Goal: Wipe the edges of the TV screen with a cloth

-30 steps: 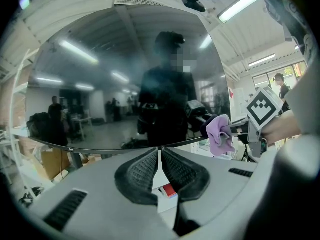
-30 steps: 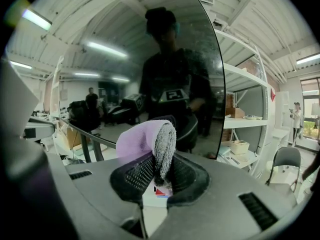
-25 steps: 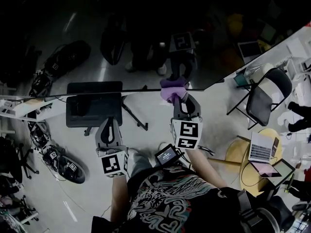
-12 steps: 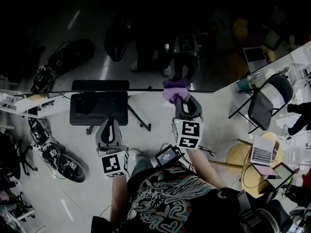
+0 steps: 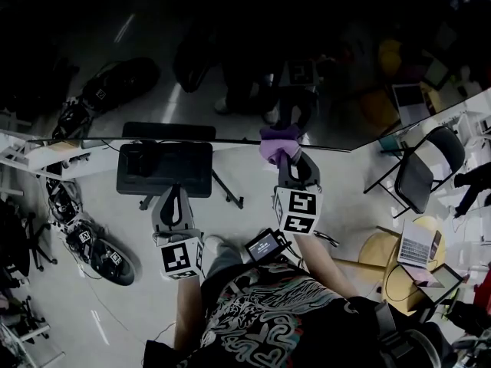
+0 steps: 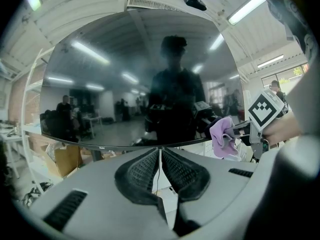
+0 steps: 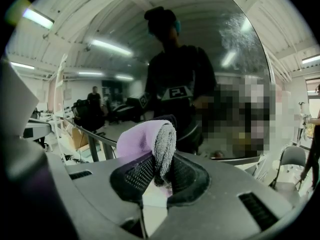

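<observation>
pale purple cloth, black tv screen, grey right tongs with black-and-white checked cube

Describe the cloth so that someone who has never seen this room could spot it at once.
Find the big dark TV screen, glossy as a mirror, and follow its lower edge rightwards. There the right tongs pinch a small bunched cloth at that edge. It is the only lilac, fuzzy thing among black and grey gear.
</observation>
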{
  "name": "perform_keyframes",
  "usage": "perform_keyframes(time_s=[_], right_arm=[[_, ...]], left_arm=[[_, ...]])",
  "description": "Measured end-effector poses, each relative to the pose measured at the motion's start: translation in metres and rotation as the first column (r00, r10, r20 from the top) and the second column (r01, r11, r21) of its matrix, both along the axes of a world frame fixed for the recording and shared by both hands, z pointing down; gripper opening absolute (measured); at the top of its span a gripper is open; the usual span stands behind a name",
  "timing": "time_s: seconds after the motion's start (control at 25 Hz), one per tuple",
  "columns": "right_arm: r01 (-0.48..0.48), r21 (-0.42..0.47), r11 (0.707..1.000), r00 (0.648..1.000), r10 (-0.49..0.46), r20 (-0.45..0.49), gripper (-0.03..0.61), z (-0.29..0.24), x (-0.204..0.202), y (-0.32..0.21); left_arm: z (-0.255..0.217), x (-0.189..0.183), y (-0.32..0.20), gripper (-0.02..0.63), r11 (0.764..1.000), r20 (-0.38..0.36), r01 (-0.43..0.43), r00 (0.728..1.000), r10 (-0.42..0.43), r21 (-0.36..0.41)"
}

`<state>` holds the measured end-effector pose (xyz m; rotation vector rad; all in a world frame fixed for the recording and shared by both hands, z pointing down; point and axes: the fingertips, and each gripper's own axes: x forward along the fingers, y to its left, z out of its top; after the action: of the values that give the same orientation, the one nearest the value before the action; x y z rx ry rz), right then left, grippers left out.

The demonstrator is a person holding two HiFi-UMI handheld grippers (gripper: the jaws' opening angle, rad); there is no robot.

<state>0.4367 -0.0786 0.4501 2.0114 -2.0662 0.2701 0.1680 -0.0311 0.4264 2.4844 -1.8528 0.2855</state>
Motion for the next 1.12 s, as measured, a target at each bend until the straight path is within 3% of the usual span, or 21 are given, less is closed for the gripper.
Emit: perform_keyframes(time_s=[1.12], right_arm=[[0.030, -0.013, 0.999, 1.000, -0.030, 0.005, 0.080, 0.004, -0.093, -0.024]], left_arm=[[0.008, -0.099, -0.012, 0.034, 0.998, -0.028, 0.059, 0.998, -0.059, -0.013]])
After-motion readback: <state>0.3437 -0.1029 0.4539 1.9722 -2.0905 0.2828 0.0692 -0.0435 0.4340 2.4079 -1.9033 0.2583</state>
